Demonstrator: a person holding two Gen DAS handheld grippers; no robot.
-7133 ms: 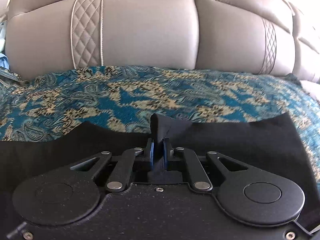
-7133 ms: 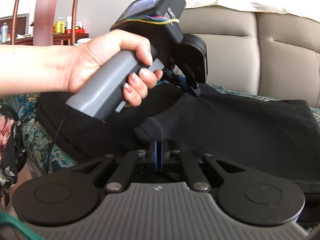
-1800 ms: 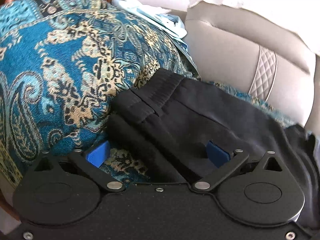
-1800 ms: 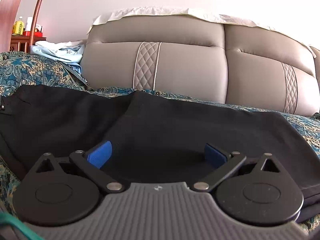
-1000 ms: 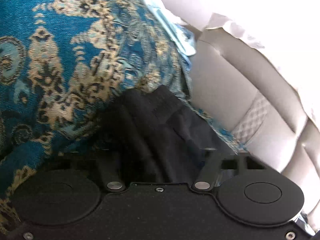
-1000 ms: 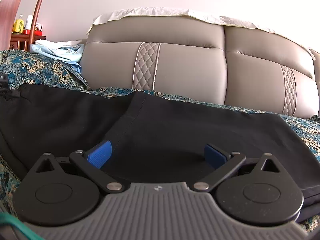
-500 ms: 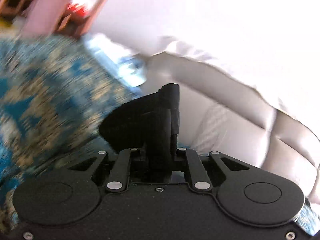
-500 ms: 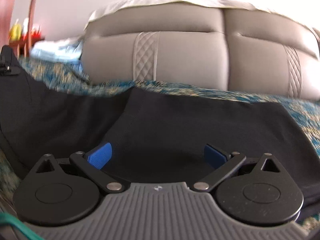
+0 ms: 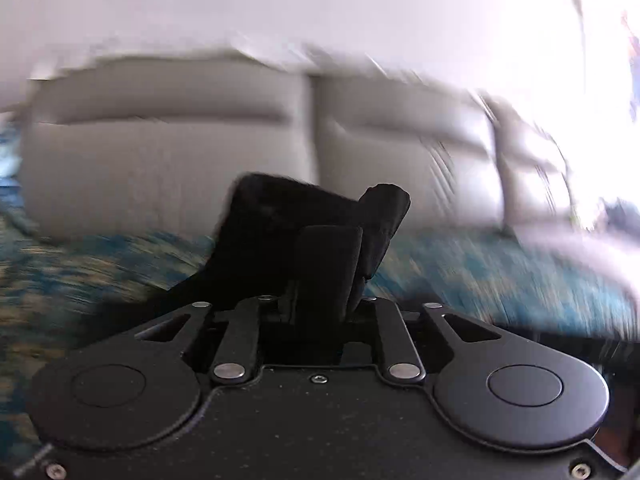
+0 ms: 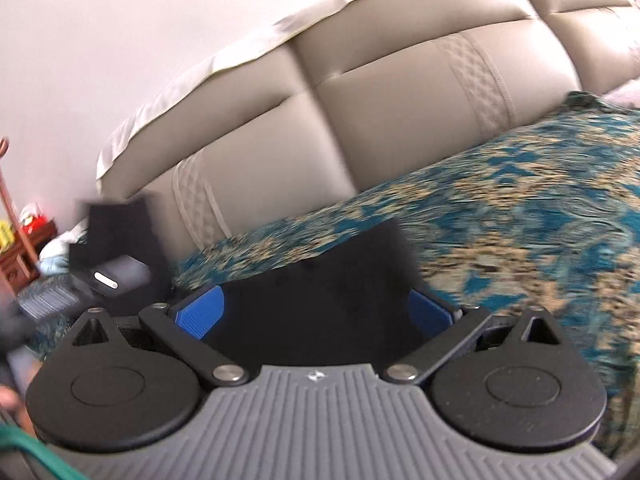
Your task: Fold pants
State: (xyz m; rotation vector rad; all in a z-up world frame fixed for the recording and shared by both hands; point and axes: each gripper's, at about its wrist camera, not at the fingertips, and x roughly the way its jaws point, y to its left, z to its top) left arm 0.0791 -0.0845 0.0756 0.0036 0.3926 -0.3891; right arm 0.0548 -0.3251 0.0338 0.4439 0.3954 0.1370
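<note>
Slippage is the main risk at this moment. The left gripper point(image 9: 320, 276) has a thick bunched wad of the black fabric pants point(image 9: 296, 232) between its jaws, and those jaws are opening slightly while the wad sits raised above the teal-and-gold patterned bedspread point(image 9: 500, 276). If the hold loosens further, the bunch is likely to drop and undo the fold in progress.

The right gripper point(image 10: 316, 312) stands wide open, its blue ribbed pads point(image 10: 200, 312) apart on either side of a flat section of the pants point(image 10: 320, 300) without pressing on it. That section lies on the bedspread point(image 10: 520, 220) in front of the beige padded headboard point(image 10: 400, 100). With nothing pinning it, a pull from the left side can drag it out of line and give a skewed, wrinkled fold.

Both views are motion-blurred; a fast carry can let the raised layers slip apart. The other handheld unit point(image 10: 116, 256) appears at the far left of the right wrist view.
</note>
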